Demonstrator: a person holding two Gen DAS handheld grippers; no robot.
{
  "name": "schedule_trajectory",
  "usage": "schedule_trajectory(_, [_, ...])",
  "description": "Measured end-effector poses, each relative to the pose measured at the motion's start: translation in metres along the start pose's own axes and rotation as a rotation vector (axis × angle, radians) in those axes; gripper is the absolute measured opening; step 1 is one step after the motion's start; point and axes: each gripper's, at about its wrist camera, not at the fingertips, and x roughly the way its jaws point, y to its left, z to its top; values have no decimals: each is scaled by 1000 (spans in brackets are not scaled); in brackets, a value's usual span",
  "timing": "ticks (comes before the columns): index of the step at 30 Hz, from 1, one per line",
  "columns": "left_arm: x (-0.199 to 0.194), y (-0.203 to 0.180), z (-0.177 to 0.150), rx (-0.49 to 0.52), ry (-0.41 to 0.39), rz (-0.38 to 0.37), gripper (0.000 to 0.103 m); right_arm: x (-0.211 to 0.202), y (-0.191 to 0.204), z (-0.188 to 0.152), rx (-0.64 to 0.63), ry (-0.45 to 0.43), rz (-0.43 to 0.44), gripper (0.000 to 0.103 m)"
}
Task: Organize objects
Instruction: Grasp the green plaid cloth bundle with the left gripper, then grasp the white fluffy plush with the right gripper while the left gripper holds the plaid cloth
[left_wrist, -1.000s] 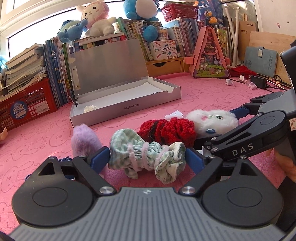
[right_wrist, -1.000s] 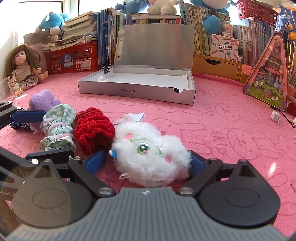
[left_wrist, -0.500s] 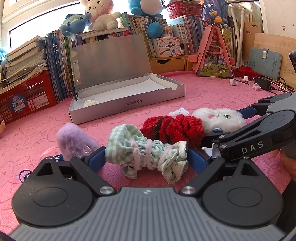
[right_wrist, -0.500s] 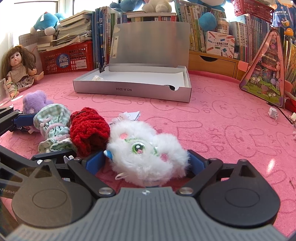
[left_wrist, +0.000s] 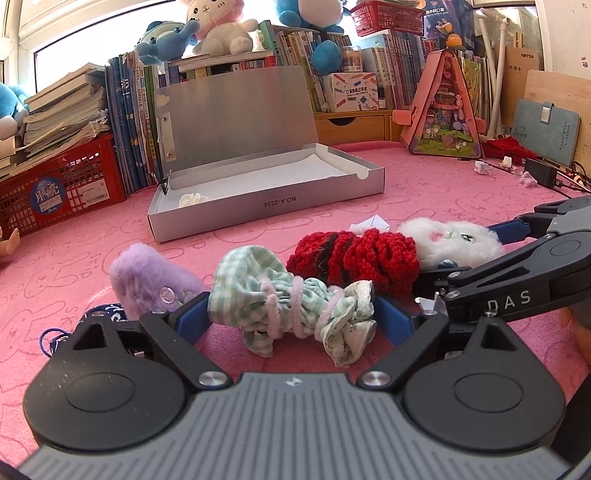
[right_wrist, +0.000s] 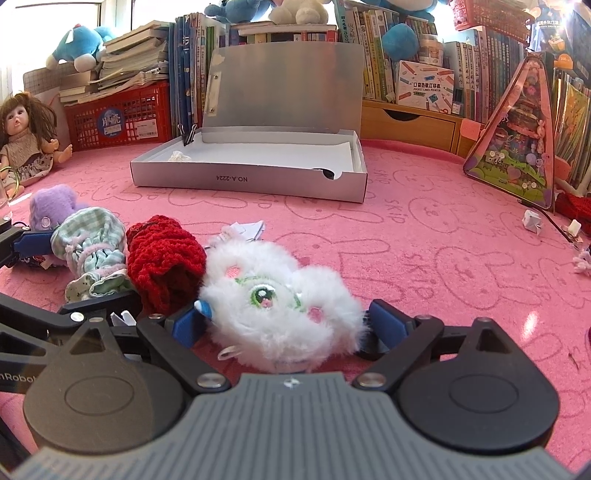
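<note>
In the left wrist view, our left gripper (left_wrist: 291, 314) sits in the lower middle of the frame, its blue pads pressing on both ends of the green checked scrunchie (left_wrist: 291, 299); we judge it clamped on this scrunchie, which seems lifted a little above the pink mat (left_wrist: 424, 192). In the right wrist view, our right gripper (right_wrist: 291, 321) is also low in the centre, and its pads touch both sides of the white fluffy plush (right_wrist: 284, 306), so it is closed on that toy.

Both things are soft and light. We think the scrunchie will squash and may hang down at its loose frills, so holding it across the gathered middle is safer. The plush is springy and its fur can slip, so we should take it across the body, not by the fur tips.

Between the two, touching the plush, lies the red knitted piece (left_wrist: 354, 254). At the left of the left view rests a purple fluffy item (left_wrist: 147, 280), just beside the left pad. Higher in the frame, well apart, the open silver box (left_wrist: 266, 206) stands with its lid up; a small white item (left_wrist: 192, 199) lies in its left corner. We judge the box to be the place for these things.
</note>
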Motion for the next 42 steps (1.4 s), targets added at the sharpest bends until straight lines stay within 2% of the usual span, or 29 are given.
schedule_trajectory(20, [2, -2, 0, -27, 16, 12, 94, 0, 0, -1, -2, -3, -7, 91])
schedule_trajectory(36, [-5, -11, -1, -76, 3, -36, 77, -10, -4, -4, 14, -66, 18, 79])
schedule_trajectory(42, [-10, -14, 2, -97, -10, -46, 76, -15, -9, -5, 44, -111, 31, 76])
